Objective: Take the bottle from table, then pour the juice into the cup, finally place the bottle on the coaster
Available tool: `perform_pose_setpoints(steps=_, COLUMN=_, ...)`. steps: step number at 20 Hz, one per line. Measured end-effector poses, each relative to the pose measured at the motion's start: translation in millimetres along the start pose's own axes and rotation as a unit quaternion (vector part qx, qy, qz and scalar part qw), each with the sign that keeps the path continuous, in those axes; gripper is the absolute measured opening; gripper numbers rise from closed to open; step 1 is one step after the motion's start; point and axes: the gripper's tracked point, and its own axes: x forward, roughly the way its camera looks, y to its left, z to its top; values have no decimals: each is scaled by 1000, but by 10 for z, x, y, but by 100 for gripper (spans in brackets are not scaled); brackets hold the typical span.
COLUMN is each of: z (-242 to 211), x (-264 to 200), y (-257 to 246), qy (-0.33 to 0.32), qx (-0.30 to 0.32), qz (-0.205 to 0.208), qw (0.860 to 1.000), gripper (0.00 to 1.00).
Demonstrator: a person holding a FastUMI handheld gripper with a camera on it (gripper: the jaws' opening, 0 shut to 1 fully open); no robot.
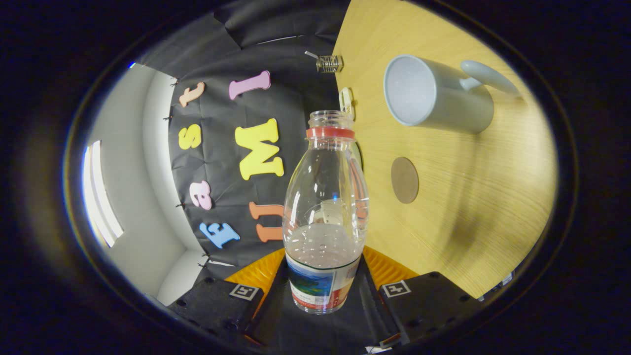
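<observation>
Gripper [323, 291] clamps uncapped juice bottle [325, 217], rolled sideways; grey mug [436, 96] far right — liquid may spill w/ more tilt.

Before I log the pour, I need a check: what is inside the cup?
The cup shows a pale, bare-looking inner wall and no juice; its far depth is shaded. The bottle, uncapped and gripped between the fingers of the gripper, holds liquid low down.
</observation>
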Motion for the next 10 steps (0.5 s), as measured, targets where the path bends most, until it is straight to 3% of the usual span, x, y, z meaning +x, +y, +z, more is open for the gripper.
perform_pose_setpoints(steps=10, z=47, x=80, y=113, qy=0, qx=13, qz=8, qw=1000, gripper=76)
